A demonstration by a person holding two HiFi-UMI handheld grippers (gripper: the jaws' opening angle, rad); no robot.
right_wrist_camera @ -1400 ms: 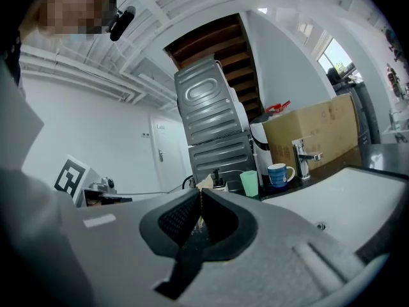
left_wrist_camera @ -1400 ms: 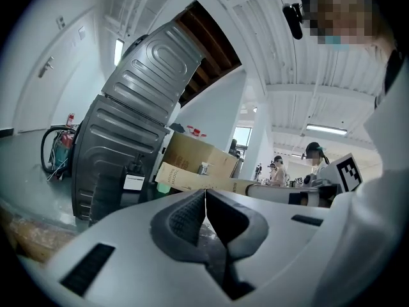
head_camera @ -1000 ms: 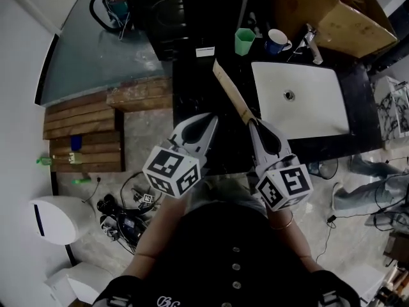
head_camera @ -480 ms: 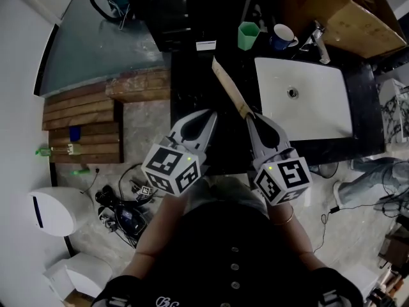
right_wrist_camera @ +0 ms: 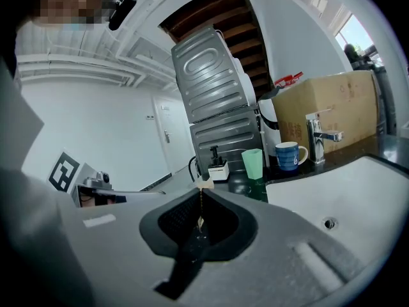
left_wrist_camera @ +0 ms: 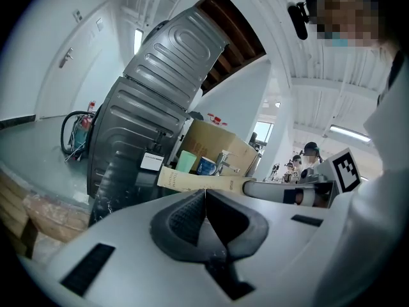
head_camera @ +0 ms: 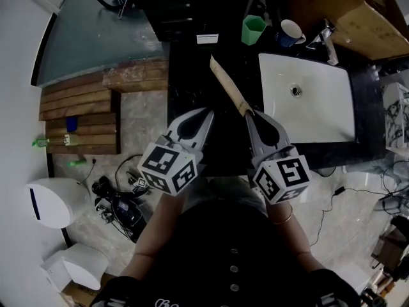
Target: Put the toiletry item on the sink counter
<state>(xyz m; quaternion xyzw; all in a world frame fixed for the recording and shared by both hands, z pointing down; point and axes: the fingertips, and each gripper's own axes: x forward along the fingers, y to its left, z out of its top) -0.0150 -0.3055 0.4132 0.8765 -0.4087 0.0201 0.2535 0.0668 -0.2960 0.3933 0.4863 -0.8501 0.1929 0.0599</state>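
My right gripper point(head_camera: 250, 115) is clamped on the near end of the toothpaste carton point(head_camera: 229, 89). The jaws are pressed nearly together because the carton stands on edge between the pads, so in the right gripper view it shows only as a thin line. From that grip the carton's long axis runs straight out ahead of the jaws, leaning a little to my left, with the whole length out in front and nothing behind the pads. It lies over the black counter point(head_camera: 192, 75). The white basin point(head_camera: 319, 107) is off to the right of the jaws, and the green cup point(head_camera: 253, 29) and blue mug point(head_camera: 291, 32) stand well beyond the carton's far tip. I cannot tell whether the far tip touches the counter yet.

My left gripper point(head_camera: 208, 114) is pressed together on nothing, just to the left of the carton's held end. I judge the put-down belongs to the right hand: lower along this axis, then let go.
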